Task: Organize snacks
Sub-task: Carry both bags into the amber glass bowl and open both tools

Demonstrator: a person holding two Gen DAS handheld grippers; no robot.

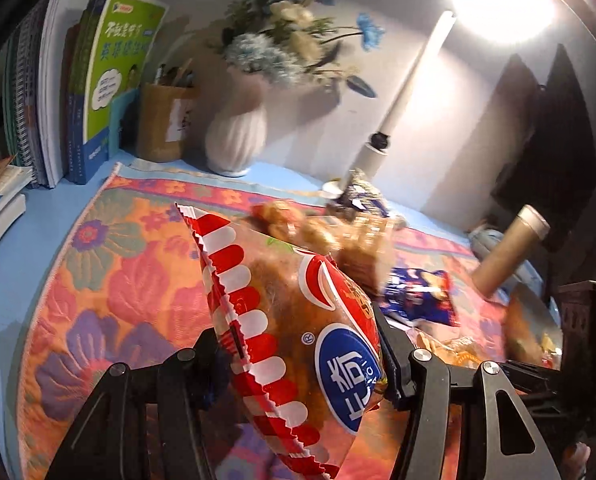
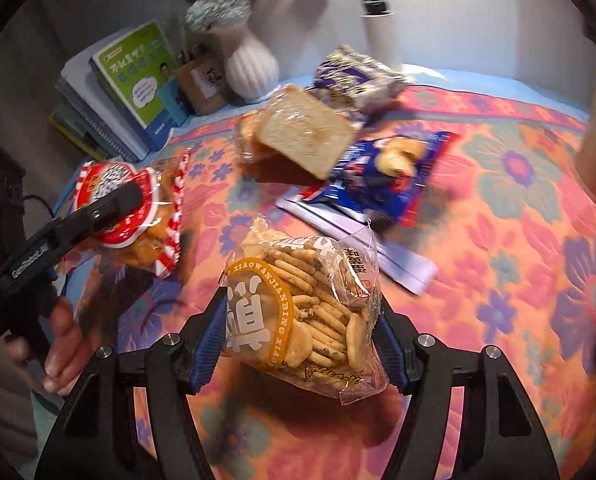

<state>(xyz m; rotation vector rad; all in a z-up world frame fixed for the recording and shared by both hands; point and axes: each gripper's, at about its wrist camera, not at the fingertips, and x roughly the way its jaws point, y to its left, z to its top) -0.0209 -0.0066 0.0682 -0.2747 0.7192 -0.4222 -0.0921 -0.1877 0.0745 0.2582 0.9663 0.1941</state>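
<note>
Both units are loaded. The left hand-held gripper (image 1: 298,360) is clamped across the red-and-white striped snack bag (image 1: 282,320), carried clear above the floral cloth (image 1: 110,280) that covers the blue desk (image 1: 2,280). The right hand-held gripper (image 2: 298,332) is clamped on the clear bag of small biscuits (image 2: 302,304), its blue pads pressing either flank; whether that bag is lifted or still resting on the cloth cannot be told. Handling judgement: both packs look light, with slick, crinkly film and crumbly contents. The biscuits in particular will likely crack under a hard squeeze, so a moderate grip across the full body is safer than pinching a seam, which could slide out. The striped bag appears puffy and should deform rather than resist. View comparison: the right wrist view shows the remaining stock, namely a wrapped bread loaf (image 2: 302,136), a blue chip packet (image 2: 390,176) overlapping a flat white packet (image 2: 362,240), and a silver-blue bag (image 2: 354,76) behind, near the white vase (image 2: 250,68). It also shows the left unit from outside, gripping the striped bag, with the person's hand (image 2: 62,344) on its handle. The left wrist view alone shows the desk lamp (image 1: 410,92), a brown tube (image 1: 510,256) and the upright books (image 1: 98,80).
</note>
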